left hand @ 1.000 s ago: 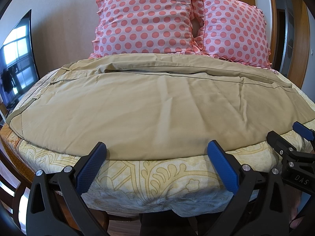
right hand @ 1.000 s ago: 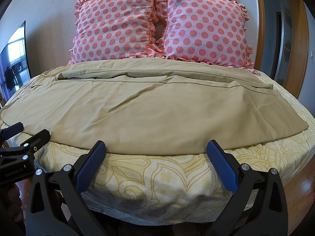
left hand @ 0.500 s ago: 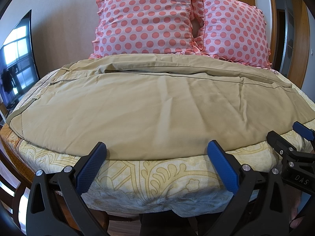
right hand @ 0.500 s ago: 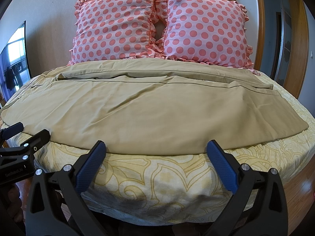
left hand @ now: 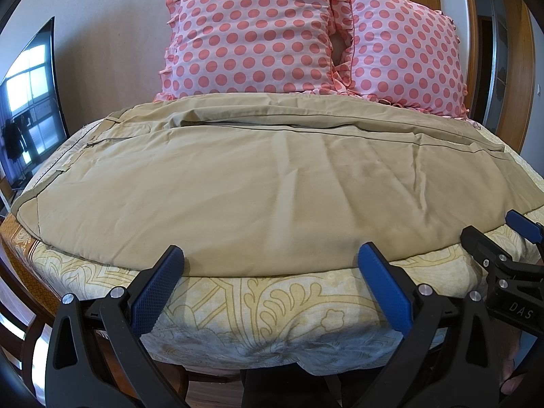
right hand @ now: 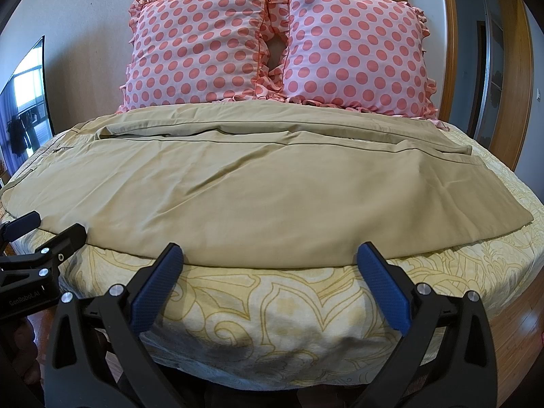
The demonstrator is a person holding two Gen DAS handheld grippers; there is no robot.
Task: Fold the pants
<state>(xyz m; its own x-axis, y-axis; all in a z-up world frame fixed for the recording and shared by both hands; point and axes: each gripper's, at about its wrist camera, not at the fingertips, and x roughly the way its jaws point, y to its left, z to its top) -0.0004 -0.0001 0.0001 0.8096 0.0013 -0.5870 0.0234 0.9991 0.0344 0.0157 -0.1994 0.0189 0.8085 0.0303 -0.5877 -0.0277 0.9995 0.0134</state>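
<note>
Khaki pants [left hand: 265, 183] lie flat across the bed, waistband to the left, leg hems to the right; they also show in the right wrist view [right hand: 258, 187]. My left gripper [left hand: 272, 261] is open and empty, just short of the pants' near edge. My right gripper [right hand: 270, 258] is open and empty at the same near edge, further right. The right gripper shows at the right edge of the left wrist view [left hand: 489, 234]; the left gripper shows at the left edge of the right wrist view [right hand: 47, 227].
The bed [right hand: 289, 309] has a cream and yellow patterned cover. Two pink polka-dot pillows [left hand: 258, 34] [right hand: 353, 54] stand against the wall behind the pants. A dark screen [left hand: 30, 98] stands at the left. A wooden door frame [right hand: 452, 51] is at the right.
</note>
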